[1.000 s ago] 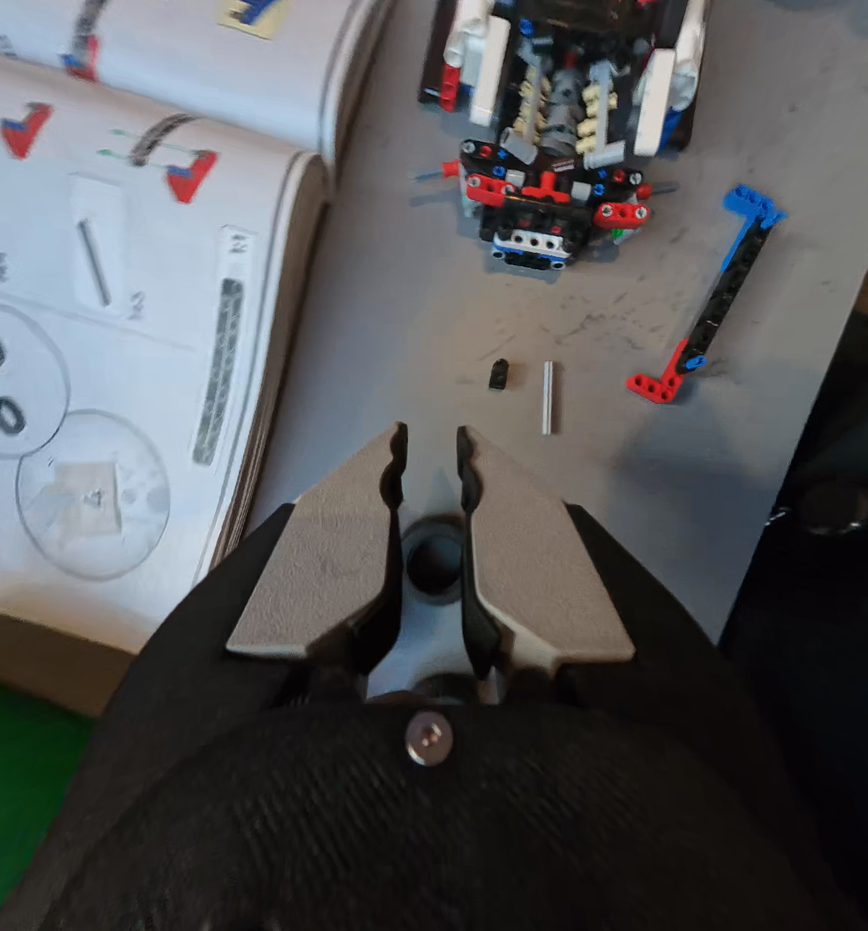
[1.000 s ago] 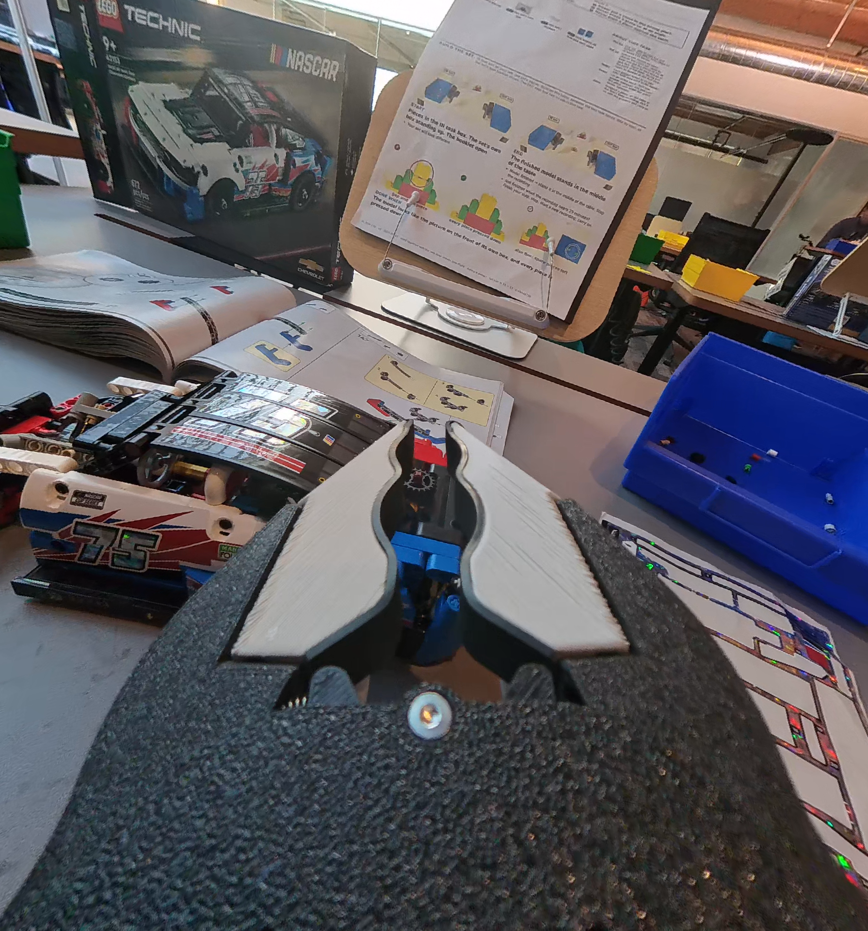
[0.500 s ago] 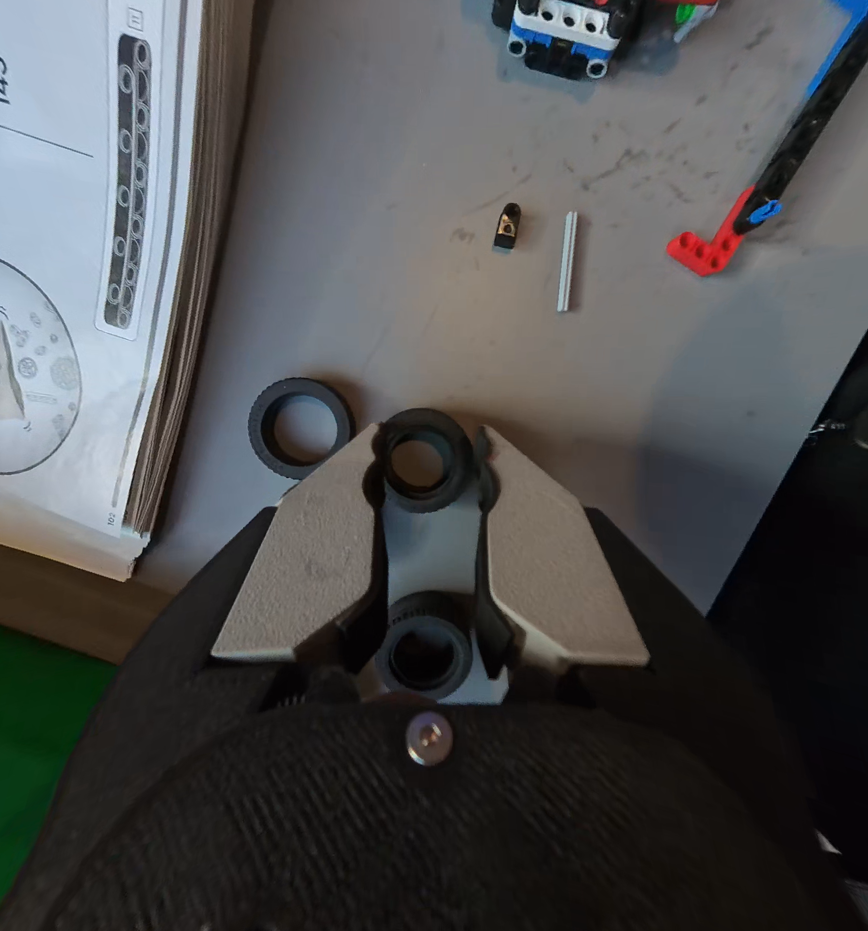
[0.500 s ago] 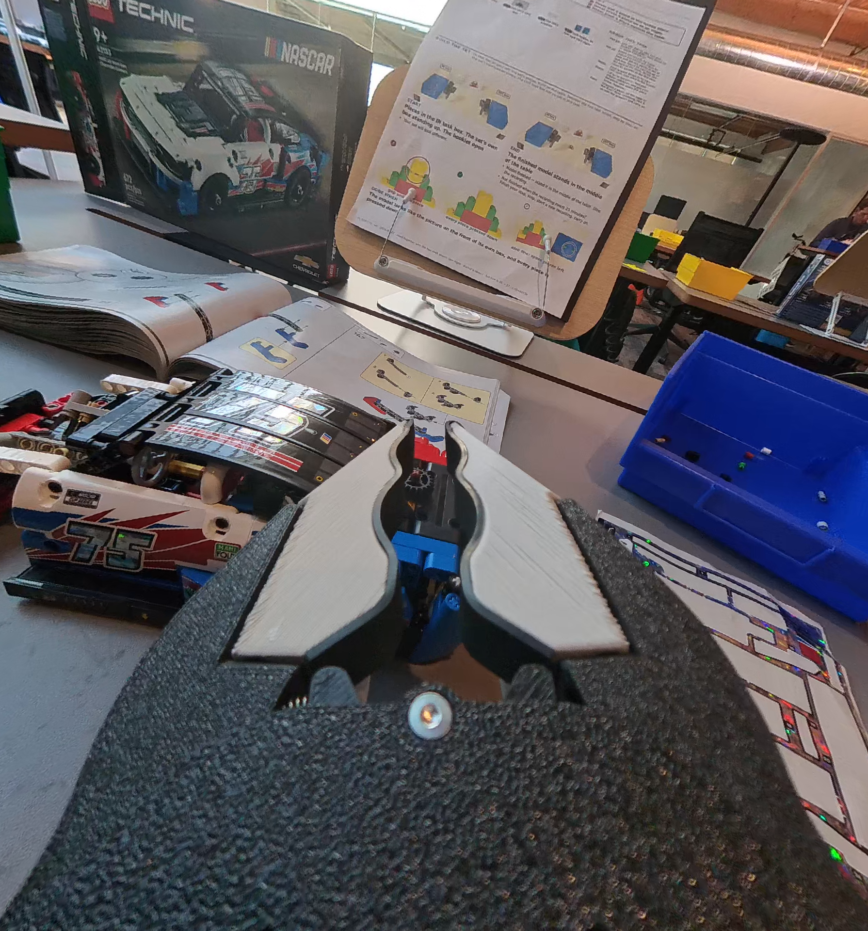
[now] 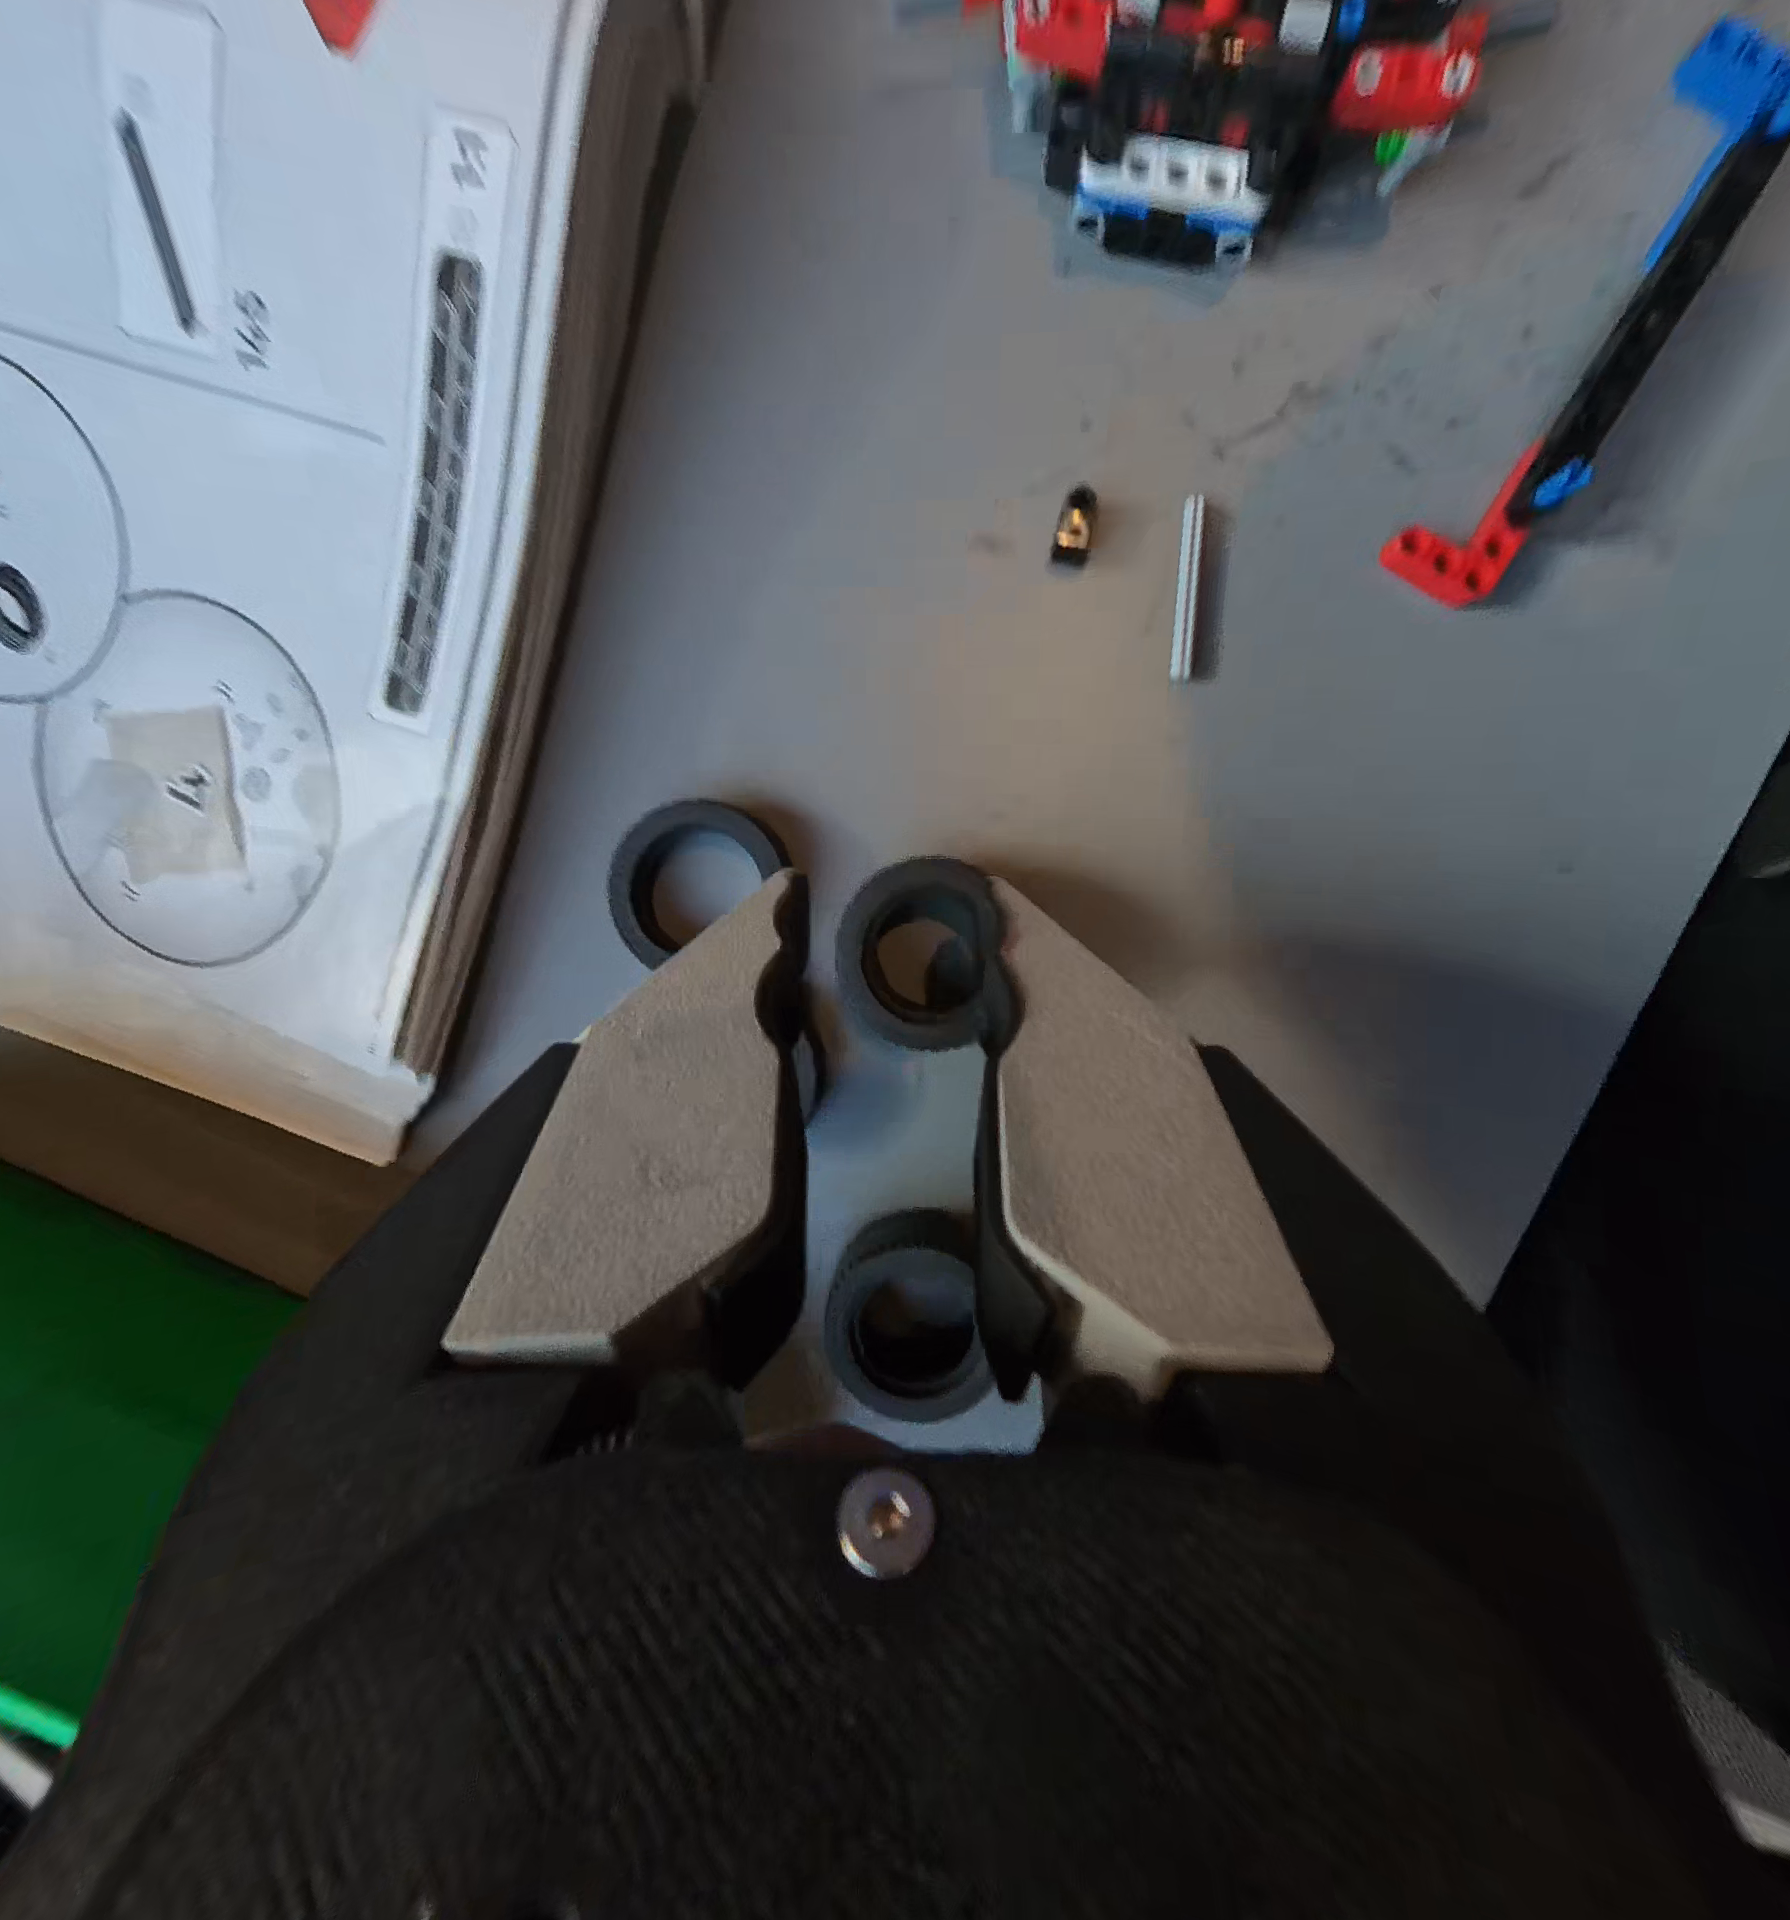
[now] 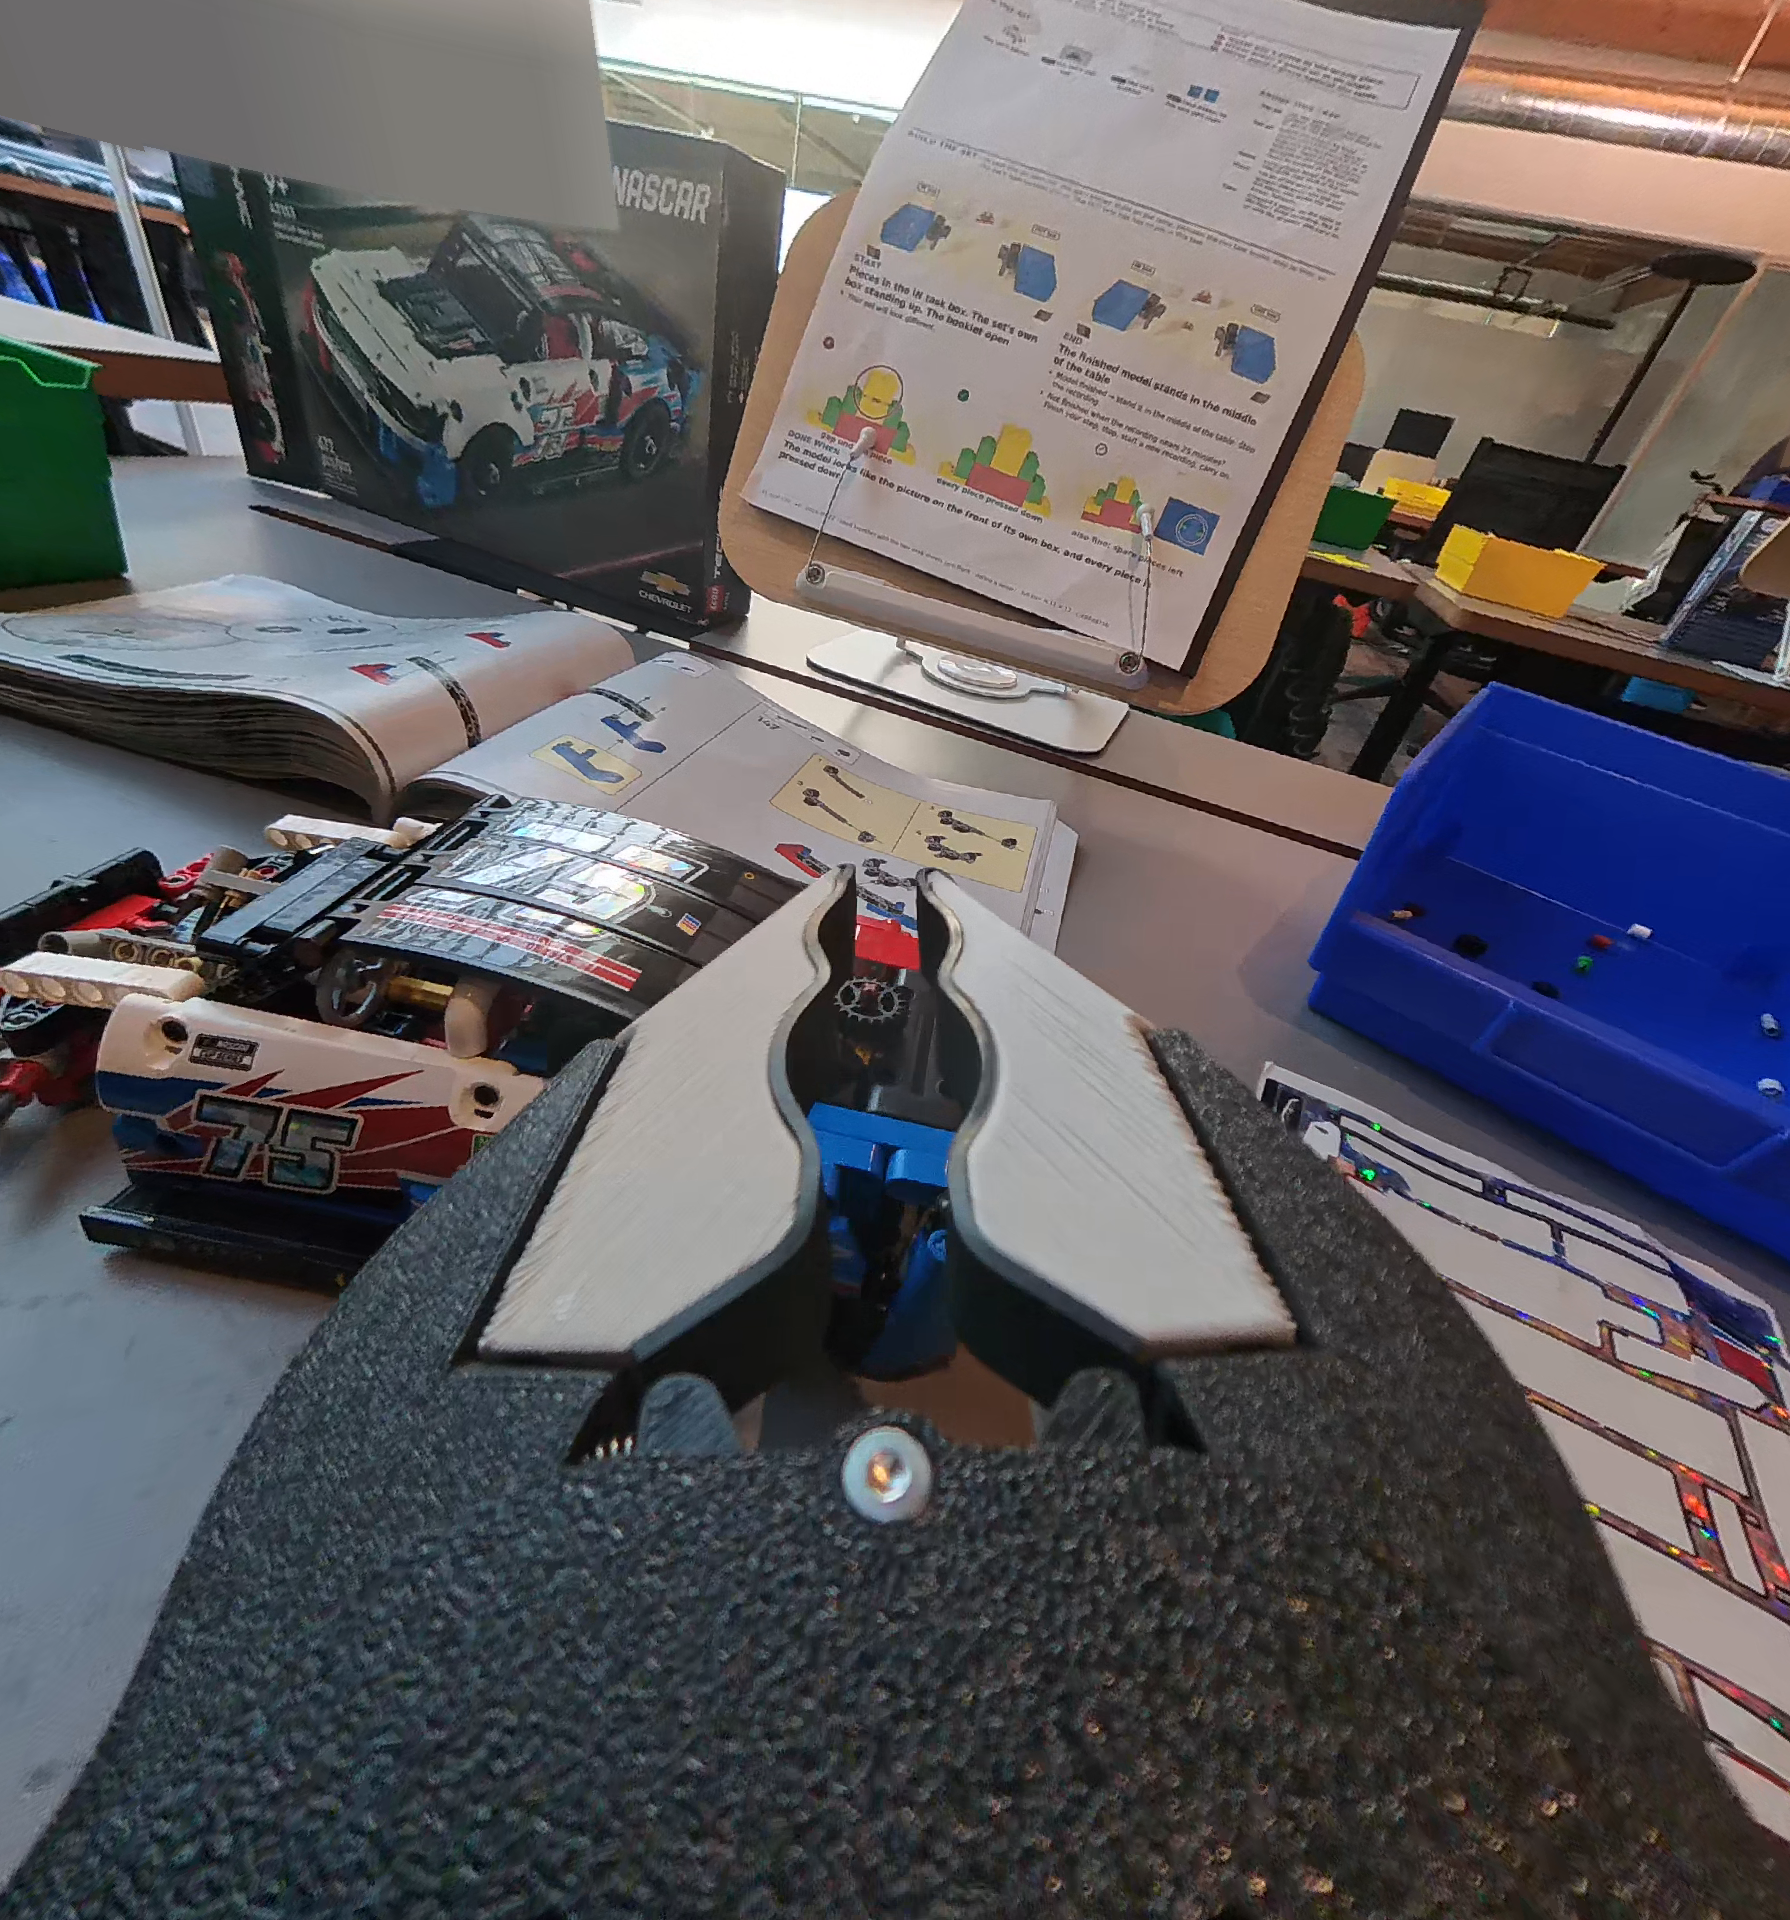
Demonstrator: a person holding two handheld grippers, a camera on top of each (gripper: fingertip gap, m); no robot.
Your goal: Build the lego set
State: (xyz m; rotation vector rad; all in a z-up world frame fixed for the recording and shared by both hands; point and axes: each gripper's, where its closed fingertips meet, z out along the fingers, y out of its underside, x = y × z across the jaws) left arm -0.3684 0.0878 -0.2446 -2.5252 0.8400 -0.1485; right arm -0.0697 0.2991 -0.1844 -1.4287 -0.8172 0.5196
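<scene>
In the left wrist view my left gripper (image 5: 896, 914) is open over the grey table, its tips around a black tyre (image 5: 917, 951). The tyre touches the right finger; a small gap shows at the left finger. A second tyre (image 5: 693, 873) lies just left of the left finger. A third tyre (image 5: 912, 1340) sits deep between the fingers. The lego car's end (image 5: 1213, 114) is at the top. In the right wrist view my right gripper (image 6: 886, 883) is shut on the blue and black end of the lego car (image 6: 351, 997), which rests on the table.
A small black piece (image 5: 1073, 525), a grey axle (image 5: 1192, 587) and a black beam with blue and red ends (image 5: 1639, 312) lie ahead. The open instruction booklet (image 5: 195, 468) is left. A blue bin (image 6: 1618, 956), sticker sheet (image 6: 1649, 1403), set box (image 6: 486, 395) and sheet stand (image 6: 1078, 312) surround the car. Spacing between my two grippers at the tips: around 40 cm. The small black piece (image 5: 1073, 525) is about 9 cm from my left fingertips.
My left gripper drew back from the car towards the tyres and opened wider around one tyre. That tyre now sits against the right finger. The right gripper has hardly moved.
</scene>
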